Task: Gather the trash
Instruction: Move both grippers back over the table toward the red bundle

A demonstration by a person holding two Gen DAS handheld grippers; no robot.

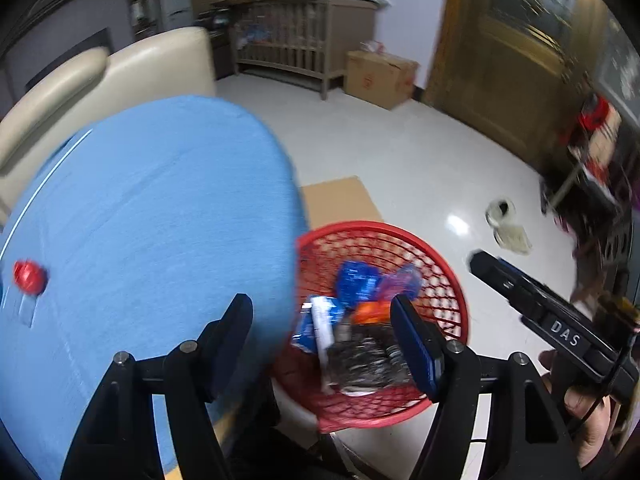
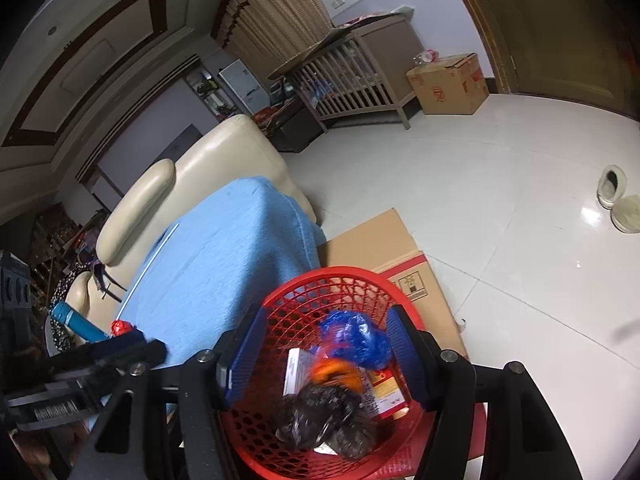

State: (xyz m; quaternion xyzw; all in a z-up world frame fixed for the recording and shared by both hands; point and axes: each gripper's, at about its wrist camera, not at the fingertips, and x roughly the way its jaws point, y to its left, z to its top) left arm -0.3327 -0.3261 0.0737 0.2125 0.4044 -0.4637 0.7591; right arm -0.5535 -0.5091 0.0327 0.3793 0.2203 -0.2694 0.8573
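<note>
Now both grippers, left gripper (image 1: 322, 336) and right gripper (image 2: 322, 354), hang spread and empty above one red basket (image 2: 280, 300); roughly five trash pieces (image 2: 320, 412) lie between and beyond your fingertips. Next, fetch the one red scrap (image 1: 29, 277) left of your left fingers.

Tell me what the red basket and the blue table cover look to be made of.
Red basket: likely moulded plastic, with a glossy open lattice wall and a smooth rim. Blue table cover: apparently woven cloth, matte with a faint fibrous grain, draping softly over the edge. The blur leaves the weave unclear.
</note>
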